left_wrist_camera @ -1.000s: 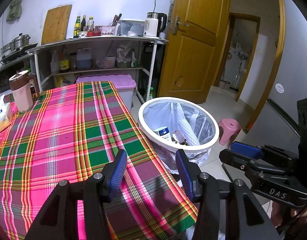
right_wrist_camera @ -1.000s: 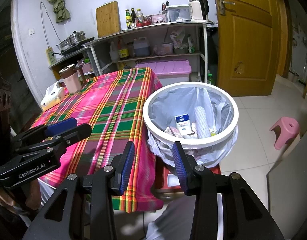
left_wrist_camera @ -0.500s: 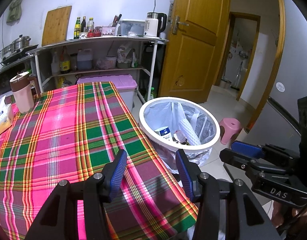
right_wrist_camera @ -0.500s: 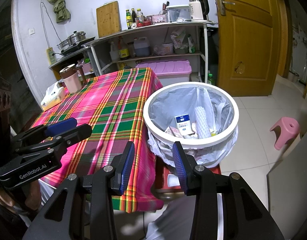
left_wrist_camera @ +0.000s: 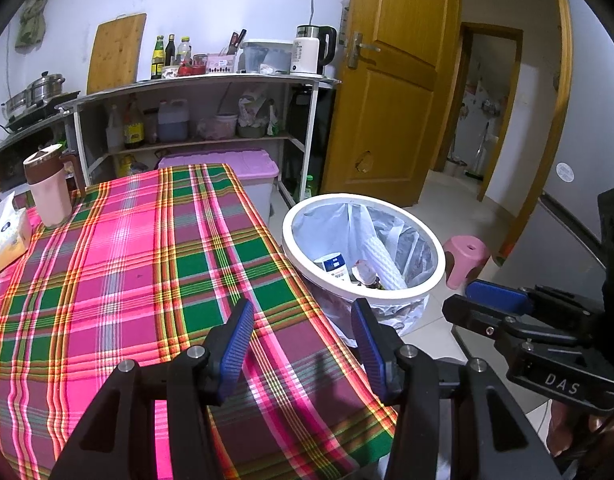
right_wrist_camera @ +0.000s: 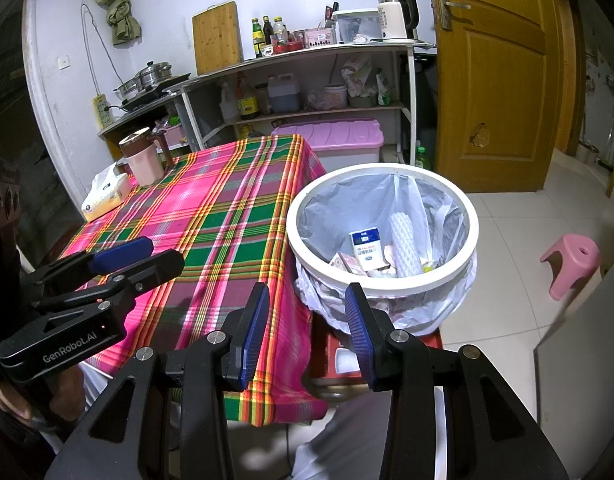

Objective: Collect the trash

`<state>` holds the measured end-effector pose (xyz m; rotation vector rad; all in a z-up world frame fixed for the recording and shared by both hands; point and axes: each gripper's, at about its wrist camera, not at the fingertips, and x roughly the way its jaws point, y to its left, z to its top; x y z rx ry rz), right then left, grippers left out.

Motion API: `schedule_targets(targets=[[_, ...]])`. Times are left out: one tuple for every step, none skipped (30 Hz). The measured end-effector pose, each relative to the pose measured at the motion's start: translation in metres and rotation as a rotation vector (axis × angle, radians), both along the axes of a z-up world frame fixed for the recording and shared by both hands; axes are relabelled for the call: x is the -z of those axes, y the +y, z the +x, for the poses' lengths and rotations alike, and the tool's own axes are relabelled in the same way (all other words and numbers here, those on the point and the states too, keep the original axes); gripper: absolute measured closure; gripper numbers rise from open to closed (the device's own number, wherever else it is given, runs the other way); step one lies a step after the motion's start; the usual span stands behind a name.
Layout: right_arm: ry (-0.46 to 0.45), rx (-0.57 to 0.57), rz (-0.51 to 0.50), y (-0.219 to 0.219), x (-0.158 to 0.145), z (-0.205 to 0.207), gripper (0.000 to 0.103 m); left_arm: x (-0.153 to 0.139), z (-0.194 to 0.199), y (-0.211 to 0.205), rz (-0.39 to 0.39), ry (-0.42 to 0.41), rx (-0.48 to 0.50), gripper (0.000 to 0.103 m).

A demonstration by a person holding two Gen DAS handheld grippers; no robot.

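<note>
The round white plastic trash bin lined with a translucent bag (right_wrist_camera: 381,236) stands just beside the near right corner of the tabletop, which is covered with a pink, green and yellow plaid cloth (left_wrist_camera: 147,264). Inside the bin, the trash lies at the bottom: a small white and blue carton (right_wrist_camera: 366,249) stands against a white ribbed foam sleeve (right_wrist_camera: 405,245), with other scraps of packaging around them that are too jumbled to tell apart. The left tool (left_wrist_camera: 303,344) hangs over the cloth's corner nearest the bin, its blue ribbed pads (left_wrist_camera: 237,342) apart with nothing between them. The right tool (right_wrist_camera: 307,330) hangs in front of the bin, between the bin and the hanging edge of the cloth, its blue pads (right_wrist_camera: 254,334) likewise apart and empty. Each tool shows in the other's view, the left one to the left of the bin over the cloth (right_wrist_camera: 119,268), the right one to the right of the bin (left_wrist_camera: 507,312). Far from the bin, at the back left of the cloth, stand a pale pink jug with a brown lid (left_wrist_camera: 47,190) and, beside it, a yellow and white tissue box (left_wrist_camera: 5,236). A small pink plastic stool (right_wrist_camera: 573,264) stands on the tiled floor to the right of the bin.
</note>
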<state>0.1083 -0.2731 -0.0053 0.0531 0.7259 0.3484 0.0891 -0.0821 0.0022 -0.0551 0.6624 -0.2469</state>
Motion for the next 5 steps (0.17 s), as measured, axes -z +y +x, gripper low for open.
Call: schedule_targets(targets=[[0.000,0.000,0.000,0.0000,-0.0001,0.0000,0.062,-0.0003,0.0007,-0.0008,0.001,-0.001,-0.002,0.053],[0.000,0.000,0.000,0.0001,-0.0001,-0.0001,0.062,-0.0003,0.0006,-0.0002,0.000,-0.001,-0.003,0.053],[0.000,0.000,0.000,0.0003,-0.0003,-0.0006,0.062,-0.0001,0.0009,-0.0005,-0.001,0.000,-0.001,0.053],[0.000,0.000,0.000,0.0000,-0.0003,0.0000,0.062,-0.0002,0.0009,-0.0004,-0.001,0.002,0.000,0.053],[-0.001,0.000,0.000,0.0001,-0.0003,-0.0001,0.062,0.0000,0.0008,-0.0002,-0.001,0.004,0.000,0.052]])
